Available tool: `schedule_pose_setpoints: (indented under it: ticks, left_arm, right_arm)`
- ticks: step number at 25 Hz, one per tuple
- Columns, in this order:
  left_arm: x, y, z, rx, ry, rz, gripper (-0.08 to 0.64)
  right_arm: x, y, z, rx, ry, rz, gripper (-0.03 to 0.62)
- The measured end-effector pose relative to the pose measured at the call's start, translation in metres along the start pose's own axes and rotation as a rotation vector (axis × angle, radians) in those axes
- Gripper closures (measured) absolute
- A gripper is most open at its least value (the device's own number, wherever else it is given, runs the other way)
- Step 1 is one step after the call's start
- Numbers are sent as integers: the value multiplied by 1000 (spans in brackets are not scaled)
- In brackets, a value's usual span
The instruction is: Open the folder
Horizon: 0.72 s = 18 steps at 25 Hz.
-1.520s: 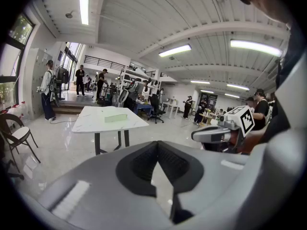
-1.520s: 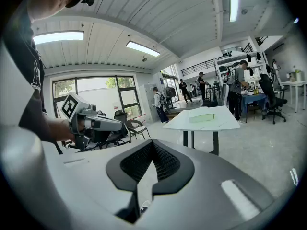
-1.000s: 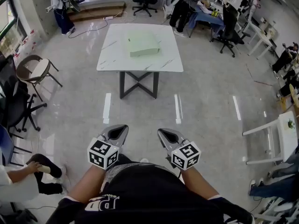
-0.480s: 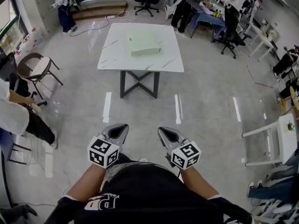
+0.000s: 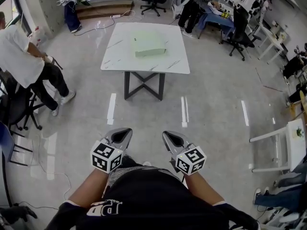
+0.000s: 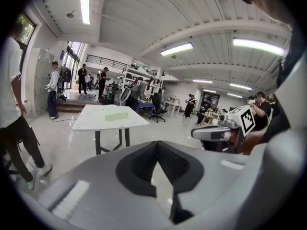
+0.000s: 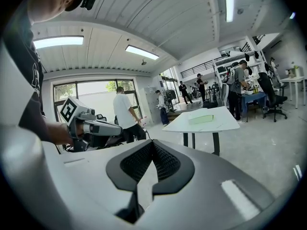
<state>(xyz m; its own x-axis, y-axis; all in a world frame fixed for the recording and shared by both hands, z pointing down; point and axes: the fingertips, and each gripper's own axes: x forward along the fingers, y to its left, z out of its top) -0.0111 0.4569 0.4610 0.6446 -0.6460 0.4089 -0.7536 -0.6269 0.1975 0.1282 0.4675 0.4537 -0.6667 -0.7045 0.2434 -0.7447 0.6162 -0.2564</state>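
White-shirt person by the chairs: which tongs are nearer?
Left. The left tongs are on the same side as the person, who stands ahead and off to the left. The right tongs sit level with the left ones but farther across, away from the person.

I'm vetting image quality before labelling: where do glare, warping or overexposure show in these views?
Head view: light streaks glare on the glossy floor; the green folder is sharp. Left gripper view: fisheye curves the ceiling, black corners. Right gripper view: same warping; window washed out.
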Motion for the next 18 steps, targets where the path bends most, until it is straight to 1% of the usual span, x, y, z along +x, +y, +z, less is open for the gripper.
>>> schedule_pose_setpoints:
  ticks: [4,9,18]
  left_arm:
    - [5,-6,6,12,-3,-1,508]
    - [5,-4,7,17,4,-2,508]
    - [21,3,7,8,16,-25,508]
  right_arm:
    - [-3,-7,2,9,-8,-2,592]
    - [0,-5,5,7,-14,4,592]
    - [9,-14,2,13,12,-1,592]
